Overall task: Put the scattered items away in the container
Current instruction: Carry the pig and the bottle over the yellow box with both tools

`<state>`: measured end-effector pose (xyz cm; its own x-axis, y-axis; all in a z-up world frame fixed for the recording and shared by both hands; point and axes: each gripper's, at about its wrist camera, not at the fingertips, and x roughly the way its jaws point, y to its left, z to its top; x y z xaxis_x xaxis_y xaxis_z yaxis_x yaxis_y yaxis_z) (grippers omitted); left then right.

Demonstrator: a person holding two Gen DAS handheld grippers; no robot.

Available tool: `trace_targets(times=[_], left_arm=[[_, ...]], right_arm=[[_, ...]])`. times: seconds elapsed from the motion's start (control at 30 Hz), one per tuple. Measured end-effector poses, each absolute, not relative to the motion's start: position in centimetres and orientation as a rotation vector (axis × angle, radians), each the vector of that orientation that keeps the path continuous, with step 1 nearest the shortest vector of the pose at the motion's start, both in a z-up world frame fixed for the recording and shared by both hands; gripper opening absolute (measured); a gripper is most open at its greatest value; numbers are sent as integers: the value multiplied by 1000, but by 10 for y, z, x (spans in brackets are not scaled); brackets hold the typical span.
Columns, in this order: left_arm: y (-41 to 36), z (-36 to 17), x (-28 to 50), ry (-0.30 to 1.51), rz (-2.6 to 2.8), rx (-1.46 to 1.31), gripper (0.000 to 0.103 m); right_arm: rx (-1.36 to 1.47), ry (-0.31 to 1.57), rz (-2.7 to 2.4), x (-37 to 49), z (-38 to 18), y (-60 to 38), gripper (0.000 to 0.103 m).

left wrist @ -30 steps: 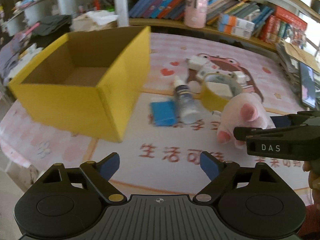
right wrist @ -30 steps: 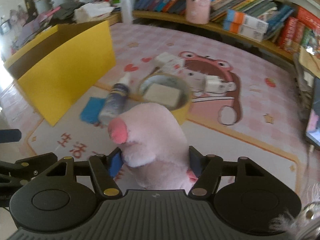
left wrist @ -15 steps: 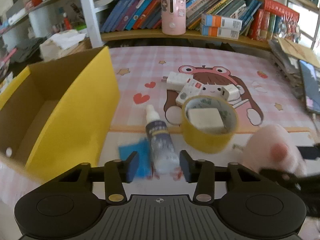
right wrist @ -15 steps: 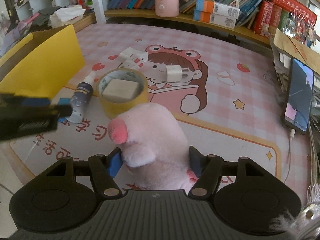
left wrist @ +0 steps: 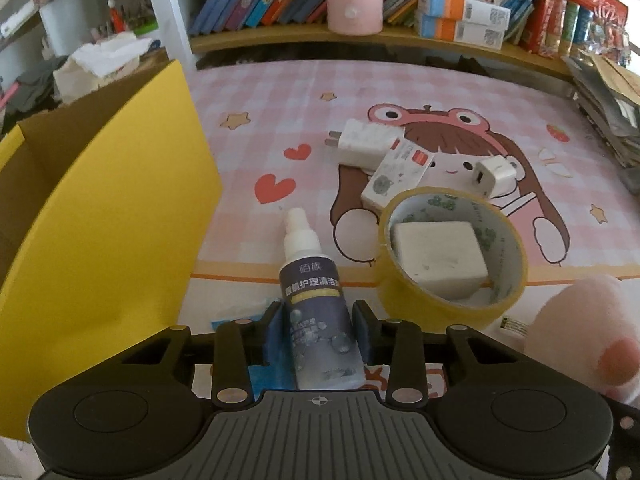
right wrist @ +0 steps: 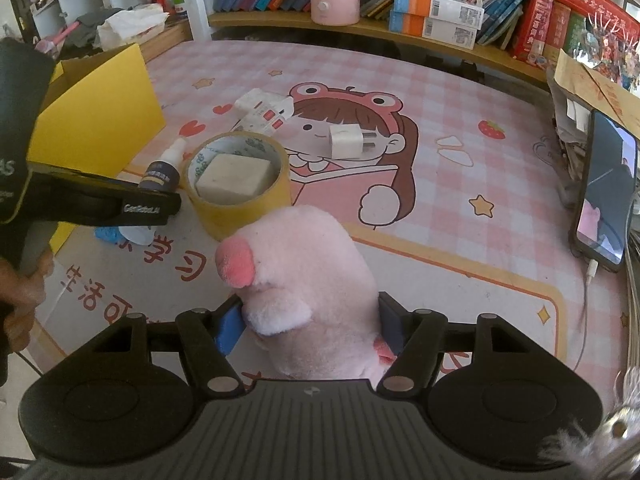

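Our left gripper is closing on the dark-labelled clear spray bottle; our right gripper pinches the pink plush toy. We judge the smooth bottle may slip, or snag the blue cloth beneath.

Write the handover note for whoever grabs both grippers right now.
Left gripper: jaws closing around the spray bottle, which lies on the mat over a blue cloth.
Right gripper: clamped on the pink plush toy.
Yellow box sits to the left; nothing visibly inside from these views.
On the mat: tape roll with a white block inside it, two white plugs, a small carton.
Left to do: everything.
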<state>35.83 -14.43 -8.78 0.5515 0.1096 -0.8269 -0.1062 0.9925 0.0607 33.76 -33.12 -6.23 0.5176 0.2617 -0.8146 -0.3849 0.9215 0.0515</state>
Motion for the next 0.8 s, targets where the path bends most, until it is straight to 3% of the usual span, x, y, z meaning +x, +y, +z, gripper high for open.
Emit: trace_targets(times=[0.3, 0.8], left_arm=[[-142, -84, 352, 970, 125, -33, 31], [-134, -36, 278, 898, 54, -201, 31]], right_arm=[[-136, 943, 388, 335, -61, -332, 66], [-132, 877, 399, 297, -44, -326, 66]])
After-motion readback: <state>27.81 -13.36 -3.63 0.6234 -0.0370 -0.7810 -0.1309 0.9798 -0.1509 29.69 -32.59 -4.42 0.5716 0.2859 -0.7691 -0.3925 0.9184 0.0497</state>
